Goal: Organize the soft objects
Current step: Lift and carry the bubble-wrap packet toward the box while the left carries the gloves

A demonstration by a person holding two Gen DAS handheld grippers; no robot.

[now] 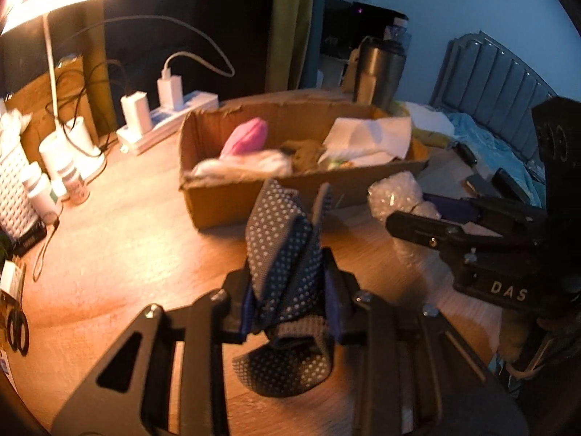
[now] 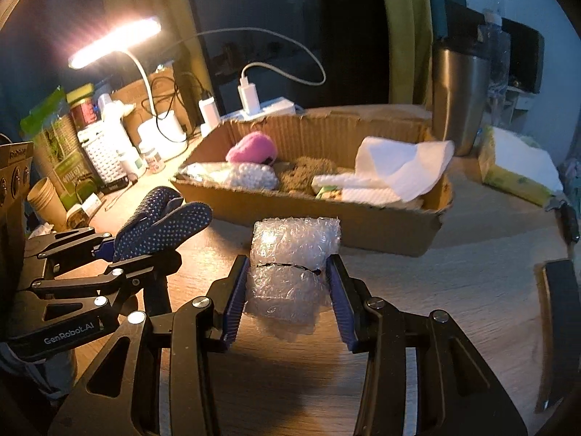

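left gripper [image 1: 290, 312] clamps dotted sock [image 1: 283, 254] | right gripper [image 2: 288, 301] — bubble wrap [image 2: 290, 272]

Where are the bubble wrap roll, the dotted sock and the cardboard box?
bubble wrap roll [image 2: 290, 276]: right wrist view, middle of the roll.
dotted sock [image 1: 283, 254]: left wrist view, folded middle.
cardboard box [image 2: 326, 214]: right wrist view, front wall.

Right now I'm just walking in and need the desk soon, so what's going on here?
A person is sorting soft things with two handheld grippers. The left gripper is clamped on a grey dotted fabric glove; the right gripper holds a clear bubble-wrap roll. Both sit just short of the open cardboard box, which already holds other soft items.
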